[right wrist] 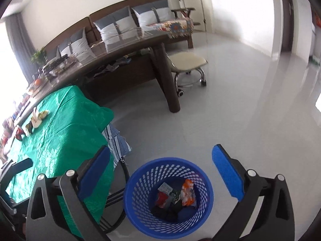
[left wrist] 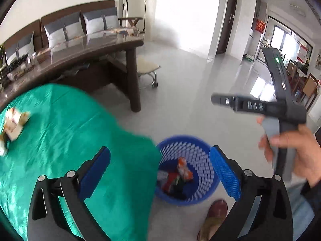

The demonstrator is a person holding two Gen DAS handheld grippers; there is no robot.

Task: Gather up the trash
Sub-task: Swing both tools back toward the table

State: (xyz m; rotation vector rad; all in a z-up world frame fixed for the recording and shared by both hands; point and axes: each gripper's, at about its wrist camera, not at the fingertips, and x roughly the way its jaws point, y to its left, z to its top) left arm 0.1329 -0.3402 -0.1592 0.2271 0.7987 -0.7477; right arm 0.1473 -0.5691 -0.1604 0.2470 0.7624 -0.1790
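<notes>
Hanging spread wide with nothing between the blue pads, the left gripper (left wrist: 160, 175) frames the near corner of the green cloth (left wrist: 66, 132) on one side and the blue basket (left wrist: 202, 156) on the other, and the right gripper (right wrist: 161, 173) stands just as wide and just as empty directly above that same basket (right wrist: 140, 182). No earlier picture is given, so I say only that both pairs of fingers are apart and bare. Outward from the left fingers, the wrappers still to be collected (left wrist: 14, 122) lie up and to the left, well apart from the pads, near the far edge of the cloth-covered table; in the right wrist view the same wrappers (right wrist: 36, 120) string along that far edge, close to where the cloth meets the long dark bench (right wrist: 128, 46). The row seems to run roughly along that edge, so a grip across it looks simplest. By my judgement the left hand is the nearer one, since the table sits on its side and the right gripper's body (left wrist: 258, 105), held in a hand (left wrist: 297, 152), floats out over the floor. The scraps look small, crumpled and light, pale paper mixed with coloured foil; blur hides finer detail. Inside the basket, orange, red and dark packets (right wrist: 176, 198) already lie on the bottom.
</notes>
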